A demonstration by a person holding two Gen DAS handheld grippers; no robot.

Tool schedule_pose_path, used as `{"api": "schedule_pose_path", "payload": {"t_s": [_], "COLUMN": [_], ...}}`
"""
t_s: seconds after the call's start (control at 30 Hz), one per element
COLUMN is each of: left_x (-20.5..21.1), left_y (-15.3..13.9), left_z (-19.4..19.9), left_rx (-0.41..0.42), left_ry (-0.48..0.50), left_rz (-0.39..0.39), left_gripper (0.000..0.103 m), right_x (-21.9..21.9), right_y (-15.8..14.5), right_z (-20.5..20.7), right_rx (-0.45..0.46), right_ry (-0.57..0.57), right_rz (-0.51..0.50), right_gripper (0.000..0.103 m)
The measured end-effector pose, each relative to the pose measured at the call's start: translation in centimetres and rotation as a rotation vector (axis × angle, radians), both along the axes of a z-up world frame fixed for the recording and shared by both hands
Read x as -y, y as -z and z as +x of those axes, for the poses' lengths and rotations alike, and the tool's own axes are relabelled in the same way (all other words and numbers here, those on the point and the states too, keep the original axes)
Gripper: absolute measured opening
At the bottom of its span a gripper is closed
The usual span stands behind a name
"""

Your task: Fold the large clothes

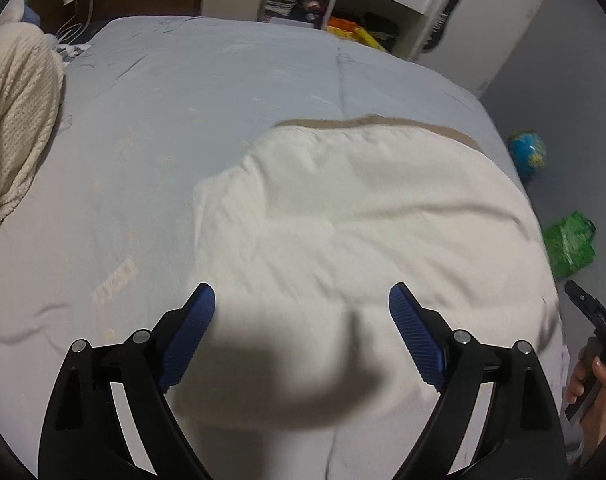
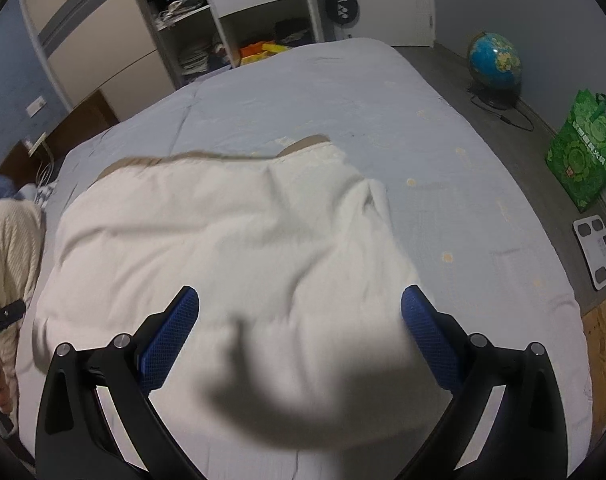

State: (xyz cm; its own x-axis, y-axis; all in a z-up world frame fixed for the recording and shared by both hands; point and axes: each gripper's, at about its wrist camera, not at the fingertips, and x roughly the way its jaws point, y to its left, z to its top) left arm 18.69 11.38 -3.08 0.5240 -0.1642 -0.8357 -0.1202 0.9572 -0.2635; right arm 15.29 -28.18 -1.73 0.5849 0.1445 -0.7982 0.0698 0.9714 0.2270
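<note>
Cream garment (image 1: 343, 220) lies on bed (image 1: 183, 100); both claws (left (image 1: 302, 312), right (image 2: 300, 316)) hover above, spread wide, empty.

Cream garment (image 1: 343, 216) flat, wrinkled, on bed (image 1: 183, 112)

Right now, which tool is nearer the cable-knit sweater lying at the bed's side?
Left. The left tool is on the side of the white garment toward the cable-knit sweater; the right tool is farther off.
</note>
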Motion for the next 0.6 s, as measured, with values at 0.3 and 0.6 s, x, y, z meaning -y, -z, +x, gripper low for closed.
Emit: {"api": "schedule_pose_path", "payload": {"t_s": [0.3, 0.6], "left_x": [2.1, 4.6], "left_y": [-3.1, -4.8], "left_z": [-7.3, -12.2], "left_rx": [0.08, 0.182], "left_ry": [0.052, 0.125], "left_rz": [0.035, 0.096], "left_gripper": [0.096, 0.096], "right_x": [-1.1, -0.7], "right_y": [-3.1, -4.7], "right_z": [-6.1, -11.3], "right_rx": [0.051, 0.076], "right_ry": [-0.068, -0.112], "right_rz": [-0.029, -0.044], "right_gripper": [0.096, 0.096]}}
